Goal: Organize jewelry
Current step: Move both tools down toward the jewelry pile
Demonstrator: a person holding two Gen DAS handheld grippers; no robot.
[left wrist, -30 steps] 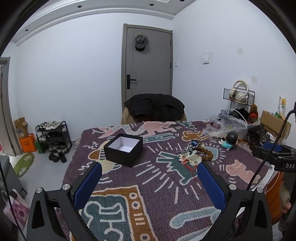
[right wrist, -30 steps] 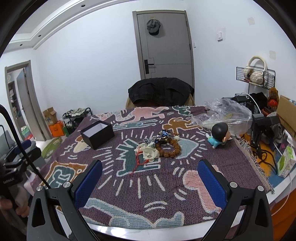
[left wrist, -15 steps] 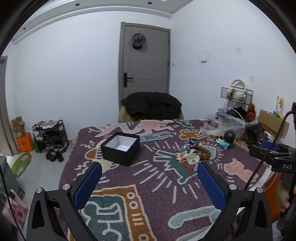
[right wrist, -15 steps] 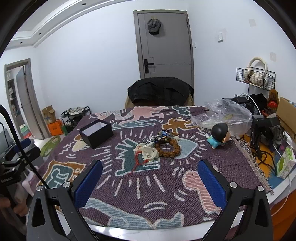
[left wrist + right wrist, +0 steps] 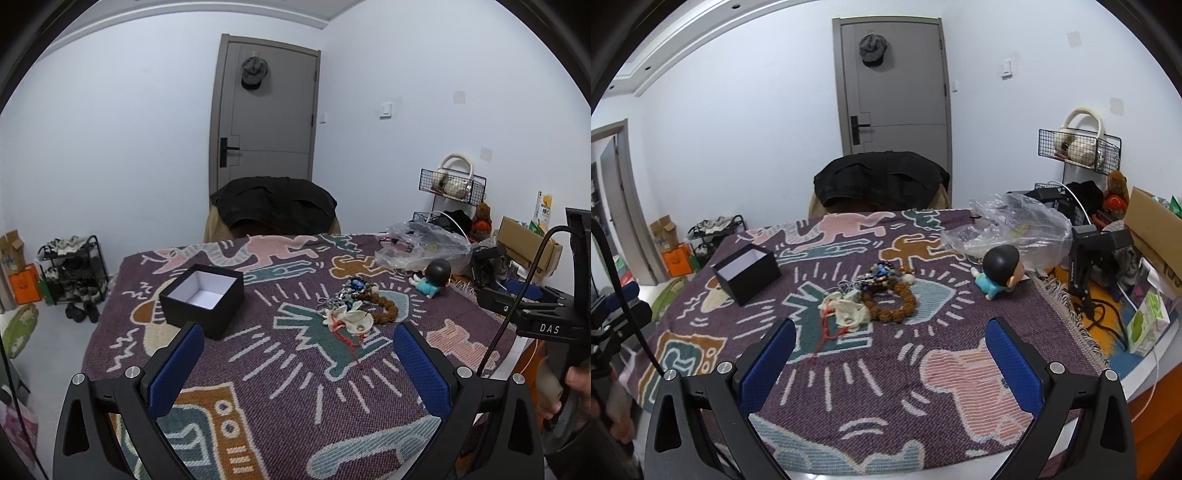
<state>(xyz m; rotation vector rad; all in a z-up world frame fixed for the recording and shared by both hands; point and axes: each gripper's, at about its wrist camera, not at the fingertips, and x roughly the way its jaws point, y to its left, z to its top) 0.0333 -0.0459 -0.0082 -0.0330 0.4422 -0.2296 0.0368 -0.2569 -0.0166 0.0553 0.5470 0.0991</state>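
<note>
holding both claws spread wide and empty, i have the left gripper (image 5: 298, 363) and the right gripper (image 5: 890, 358) poised above the near part of the patterned blanket (image 5: 923, 398), touching nothing. just ahead of them, near the middle of the cloth, the jewelry pile (image 5: 871, 299) sits in one tangle: a brown bead bracelet (image 5: 895, 304), a whitish shell-like piece with a red cord (image 5: 831, 334) trailing toward me, and some blue and metal bits (image 5: 879, 271) at the far side (too small to sort out from here). the open black box (image 5: 203, 299), white inside and empty, stands well apart to the left of the pile, closer to my left claw.

my worry is the tangle itself. if i pinch the bracelet, i judge the cord and metal bits may drag along and spill on the way to the box. the woven cloth could also snag in the pads if i come down too low. the little figurine (image 5: 999, 271) and the plastic bag (image 5: 1008, 225) lie to the right of the pile, so a wide right-hand sweep might knock them.
</note>
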